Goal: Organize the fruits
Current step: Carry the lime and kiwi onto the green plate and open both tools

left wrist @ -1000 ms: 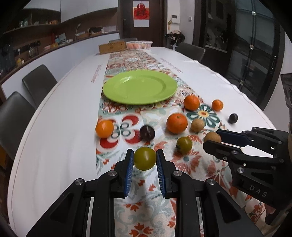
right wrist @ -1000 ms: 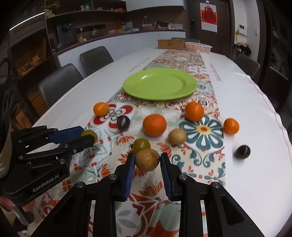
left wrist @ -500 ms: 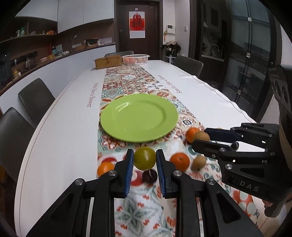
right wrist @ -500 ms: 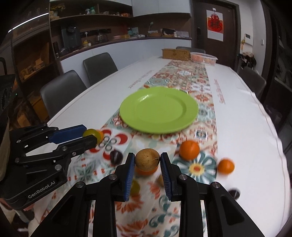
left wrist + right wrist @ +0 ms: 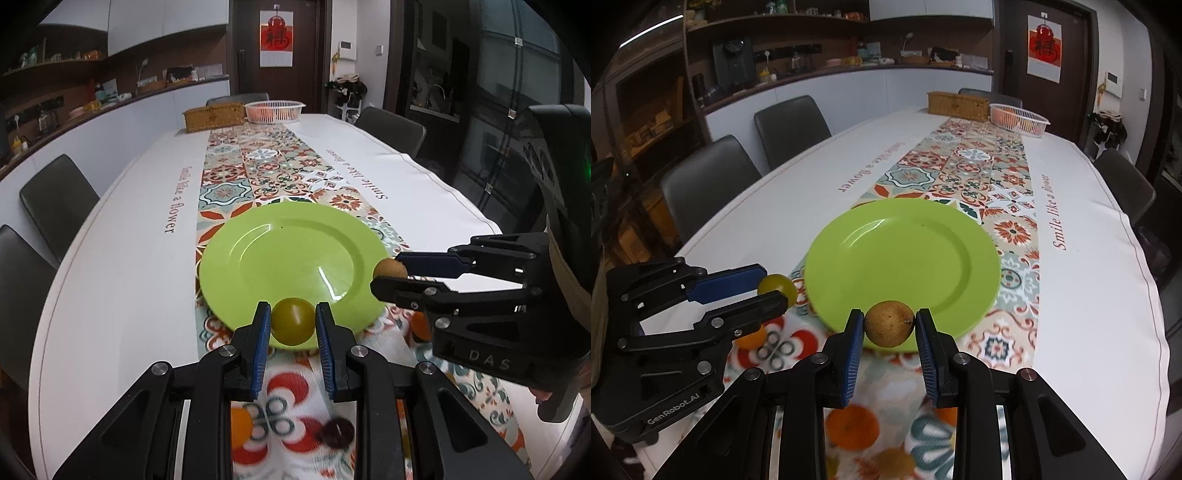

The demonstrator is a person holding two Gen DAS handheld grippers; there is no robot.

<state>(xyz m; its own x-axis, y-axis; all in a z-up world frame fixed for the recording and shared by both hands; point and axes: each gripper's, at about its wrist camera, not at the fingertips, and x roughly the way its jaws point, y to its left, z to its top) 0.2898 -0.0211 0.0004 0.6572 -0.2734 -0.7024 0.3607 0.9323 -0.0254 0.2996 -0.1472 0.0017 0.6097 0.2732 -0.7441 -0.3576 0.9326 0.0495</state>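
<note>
My left gripper (image 5: 291, 325) is shut on a round yellow-green fruit (image 5: 292, 320), held over the near rim of the green plate (image 5: 291, 254). My right gripper (image 5: 889, 329) is shut on a brown round fruit (image 5: 888, 323), also at the plate's (image 5: 905, 254) near edge. Each gripper shows in the other's view: the right one (image 5: 389, 275) with its brown fruit (image 5: 390, 268) at the plate's right rim, the left one (image 5: 774, 286) with its yellow-green fruit (image 5: 779, 284) at the plate's left rim. Nothing lies on the plate.
Below the grippers on the patterned runner (image 5: 273, 166) lie an orange (image 5: 241, 424), a dark plum (image 5: 337, 432) and more oranges (image 5: 852, 424). At the far end stand a wicker box (image 5: 215, 116) and a white basket (image 5: 274, 110). Grey chairs (image 5: 792, 129) line the table.
Both grippers have carried their fruits forward and slightly up, from over the scattered fruit to the near rim of the green plate. The loose fruits have slid below the fingers.
</note>
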